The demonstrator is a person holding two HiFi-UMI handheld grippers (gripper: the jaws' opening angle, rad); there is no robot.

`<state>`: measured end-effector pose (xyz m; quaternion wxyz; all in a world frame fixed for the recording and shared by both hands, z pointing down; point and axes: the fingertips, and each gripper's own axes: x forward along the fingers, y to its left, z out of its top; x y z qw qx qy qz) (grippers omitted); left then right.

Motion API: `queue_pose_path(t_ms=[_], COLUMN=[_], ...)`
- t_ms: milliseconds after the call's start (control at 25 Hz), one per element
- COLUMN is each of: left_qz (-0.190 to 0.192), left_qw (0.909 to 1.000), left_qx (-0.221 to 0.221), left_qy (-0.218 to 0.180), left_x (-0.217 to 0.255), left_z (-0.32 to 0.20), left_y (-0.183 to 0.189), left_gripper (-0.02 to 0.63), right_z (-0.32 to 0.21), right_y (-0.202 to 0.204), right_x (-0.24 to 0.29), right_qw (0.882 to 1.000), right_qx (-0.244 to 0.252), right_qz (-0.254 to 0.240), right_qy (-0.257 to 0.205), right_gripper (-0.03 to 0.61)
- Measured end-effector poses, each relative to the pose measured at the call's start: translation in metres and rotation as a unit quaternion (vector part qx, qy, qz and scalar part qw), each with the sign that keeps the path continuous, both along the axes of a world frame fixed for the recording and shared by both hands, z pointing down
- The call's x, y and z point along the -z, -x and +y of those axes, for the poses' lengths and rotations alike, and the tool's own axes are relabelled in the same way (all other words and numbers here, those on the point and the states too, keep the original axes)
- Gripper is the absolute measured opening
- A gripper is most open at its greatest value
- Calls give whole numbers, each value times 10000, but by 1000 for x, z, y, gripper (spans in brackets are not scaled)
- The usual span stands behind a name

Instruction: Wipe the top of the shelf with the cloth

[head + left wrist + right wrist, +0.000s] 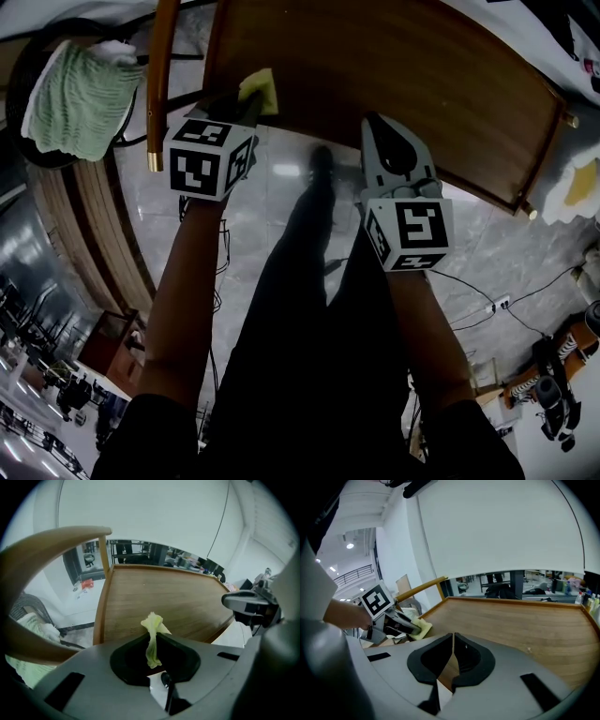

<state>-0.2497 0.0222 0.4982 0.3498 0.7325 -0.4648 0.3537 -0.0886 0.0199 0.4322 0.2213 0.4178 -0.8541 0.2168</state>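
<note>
The left gripper (246,105) is clamped on a bunched fold of the yellow cloth (263,88), which looks light, soft and limp, at the near left corner of the shelf (403,66). The right gripper (453,651), jaws together, holds nothing.

Glossy grey tiled floor (487,248), plain white wall (154,513)

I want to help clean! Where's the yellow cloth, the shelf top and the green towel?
yellow cloth (262,89), head view, its exposed corner.
shelf top (403,66), head view, bare wood middle.
green towel (80,101), head view, its middle.
</note>
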Motion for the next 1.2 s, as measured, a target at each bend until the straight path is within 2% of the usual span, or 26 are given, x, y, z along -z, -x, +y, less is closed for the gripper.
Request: queue_pose_path(t_ms=[120,360,520,640,760,880,1040,1200], left_qz=[22,370,731,1137,1471,1811,2237,2526], left_qw=[10000,9991,9963,9895,9780,9627,9353,9059], left_qx=[-26,48,-75,-374,-730,-1017,-1454,-1773], left_qy=[-60,-180,-450,-816,-1285,-1731,-2324,-2901], left_x=[0,12,59,109,168,229,305,359], left_z=[-1,-3,0,-8,-11,-2,6,25], left_y=[-2,0,-16,-40,-65,-80,-93,-101], left_gripper=[37,37,37,37,37,37,37,37], right_z=[1,0,2,-4,-4,9,26,43], right_y=[1,-10,-24,-30,-36,-37,-41,-56], right_x=[1,31,83,125,173,225,288,339], right_qw=[10000,9996,9976,9955,9916,9897,9796,9731], right_qx=[-61,-50,168,389,597,757,1078,1001], right_qz=[40,188,397,348,348,-12,-164,-606], right_qy=[-11,-212,-538,-794,-1092,-1213,-1686,-1984], right_gripper=[26,26,26,26,26,26,26,26])
